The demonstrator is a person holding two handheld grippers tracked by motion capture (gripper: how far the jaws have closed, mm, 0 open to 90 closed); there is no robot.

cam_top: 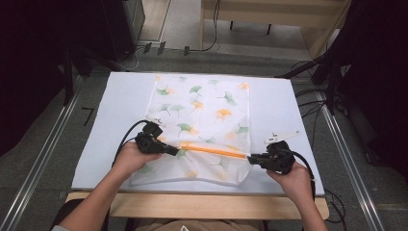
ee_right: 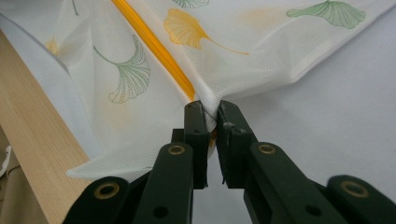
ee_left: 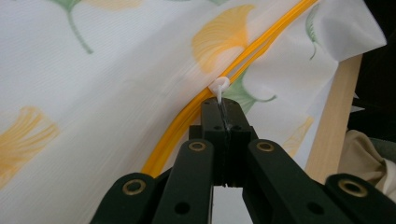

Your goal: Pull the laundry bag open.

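Note:
A white mesh bag (cam_top: pixel 207 110) printed with green and orange ginkgo leaves lies flat on the white table cover. An orange zipper (cam_top: pixel 211 150) runs across its near part. My left gripper (cam_top: pixel 177 152) is shut on the zipper's white pull tab (ee_left: pixel 218 87), at the left part of the zipper (ee_left: pixel 187 112). My right gripper (cam_top: pixel 250 158) is shut on the bag's fabric at the zipper's right end (ee_right: pixel 205 105), bunching the mesh (ee_right: pixel 140 70) between its jaws. The stretch of zipper between the two grippers looks taut.
The white cover (cam_top: pixel 120 120) lies on a wooden table whose front edge (cam_top: pixel 197 204) runs just before the bag. Metal rails (cam_top: pixel 43 159) flank the table on both sides. Cables lie on the floor at right (cam_top: pixel 312 110).

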